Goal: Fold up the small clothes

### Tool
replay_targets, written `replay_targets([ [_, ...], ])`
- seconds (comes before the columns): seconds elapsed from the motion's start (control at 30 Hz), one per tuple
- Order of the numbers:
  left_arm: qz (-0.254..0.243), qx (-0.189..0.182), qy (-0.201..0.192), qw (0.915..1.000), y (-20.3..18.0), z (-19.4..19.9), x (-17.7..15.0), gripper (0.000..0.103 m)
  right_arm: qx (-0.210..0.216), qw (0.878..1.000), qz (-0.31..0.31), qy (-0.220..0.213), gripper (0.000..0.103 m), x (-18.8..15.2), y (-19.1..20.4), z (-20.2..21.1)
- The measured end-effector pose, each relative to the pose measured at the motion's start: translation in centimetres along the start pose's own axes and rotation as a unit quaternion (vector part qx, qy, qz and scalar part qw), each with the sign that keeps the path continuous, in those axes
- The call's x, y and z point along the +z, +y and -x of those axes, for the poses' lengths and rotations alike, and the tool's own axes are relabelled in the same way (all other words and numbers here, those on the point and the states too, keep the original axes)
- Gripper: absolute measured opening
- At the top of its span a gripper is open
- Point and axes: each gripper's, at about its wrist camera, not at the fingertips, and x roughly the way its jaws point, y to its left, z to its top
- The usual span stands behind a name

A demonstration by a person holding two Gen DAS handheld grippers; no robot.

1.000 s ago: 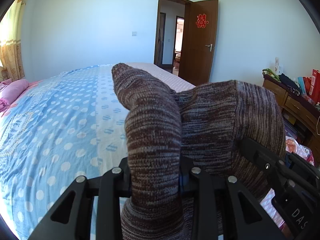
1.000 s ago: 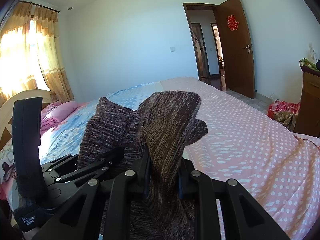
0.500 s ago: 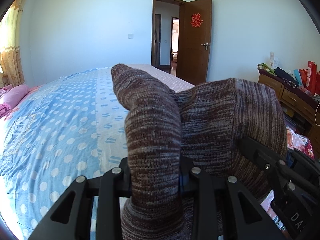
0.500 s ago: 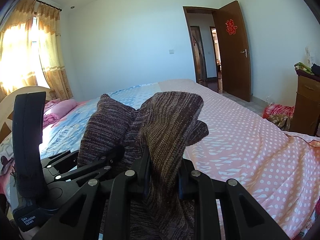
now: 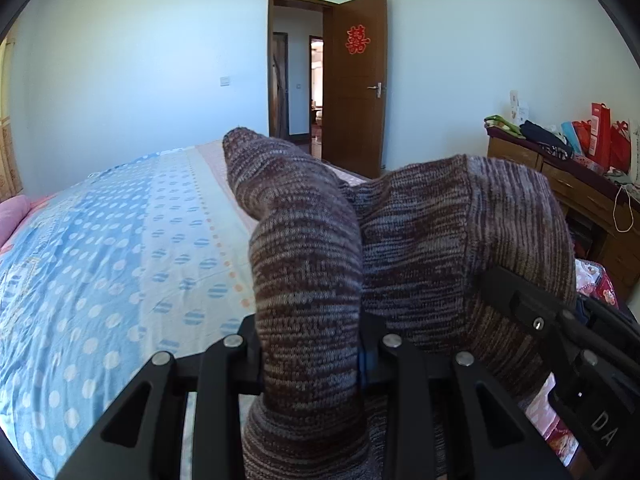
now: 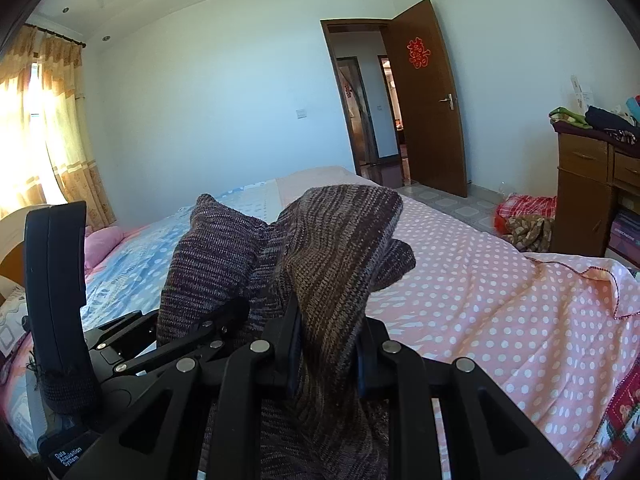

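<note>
Bedroom, pale blue walls, bed [image 5: 120, 248] filling most of both views, brown door [image 5: 356, 84] standing open at the far side.

One brown-grey knit garment [image 5: 308, 280], lifted clear of the bed, bunched between two grippers. Left gripper [image 5: 310, 354]: jaws clamped on a thick fold of the knit, fabric rising in a hump above them. Right gripper [image 6: 328, 354]: jaws clamped on another fold of the same knit garment [image 6: 340, 256], cloth draped over the top and hanging below.

Left wrist view only: blue polka-dot half of the bedcover, right gripper body at the lower right edge under the second hump of knit, wooden dresser [image 5: 568, 184] piled with red bags and dark items.

Right wrist view only: pink polka-dot half of the cover, left gripper [image 6: 224, 320] seen from the side at lower left with knit pinched at its tip, yellow curtains [image 6: 44, 128] with bright window, recessed ceiling lights, a red checked bundle [image 6: 524, 216] on the floor by the dresser [image 6: 584, 200].

Both views: one pink pillow [image 6: 102, 242] at the head end, one red paper emblem [image 6: 418, 53] on the door.

Count: garment 1, grippers 2, door 1, dresser 1.
</note>
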Motion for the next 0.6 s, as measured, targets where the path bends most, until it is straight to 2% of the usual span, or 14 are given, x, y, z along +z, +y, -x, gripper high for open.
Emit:
replay_targets([
  [0.23, -0.016, -0.004, 0.007, 0.9998, -2.3, -2.8, 0.8, 0.032, -0.018, 1.000, -0.002, 0.006, 0.021, 0.7, -2.2, -2.0],
  [0.6, -0.025, -0.001, 0.019, 0.9995, -4.6, -8.4, 2.2, 0.032, -0.061, 0.998, 0.017, 0.020, 0.021, 1.9, -5.3, -8.1],
])
